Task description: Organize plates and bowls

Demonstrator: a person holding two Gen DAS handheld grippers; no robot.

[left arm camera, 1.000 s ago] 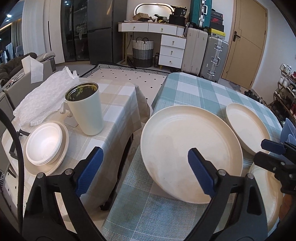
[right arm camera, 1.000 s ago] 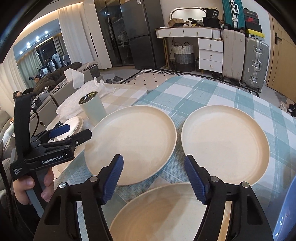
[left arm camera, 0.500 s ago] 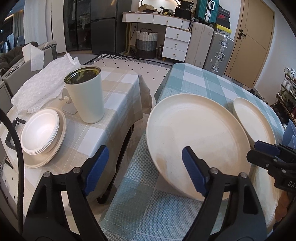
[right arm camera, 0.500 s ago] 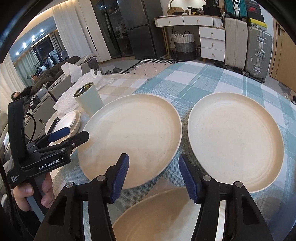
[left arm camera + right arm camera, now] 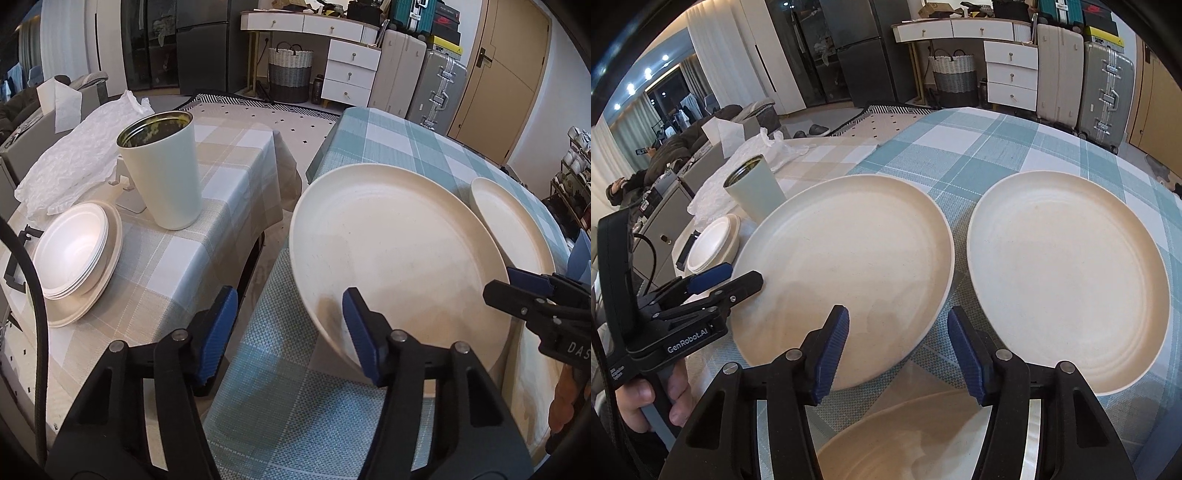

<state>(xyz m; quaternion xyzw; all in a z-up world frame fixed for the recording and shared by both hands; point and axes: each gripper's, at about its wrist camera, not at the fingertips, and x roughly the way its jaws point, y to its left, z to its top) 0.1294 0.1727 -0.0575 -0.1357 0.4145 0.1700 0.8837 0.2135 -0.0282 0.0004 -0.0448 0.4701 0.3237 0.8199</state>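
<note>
Closing on near rim of left plate on teal-check table: left gripper and right gripper jaws just narrowing, half-wide, rim between, unclamped; looks stiff, smooth, slippery, breakable, so pinch rim

Three cream plates crowded the near part of the green-checked bench: the left plate, the right plate just beside it with a thin strip of cloth between them, and a third plate at the near edge. The far half of that bench lay bare. On the beige-checked bench, a tall cup, stacked bowls and crumpled wrap blocked the left side, and a gap to the floor separated the two benches.
</note>
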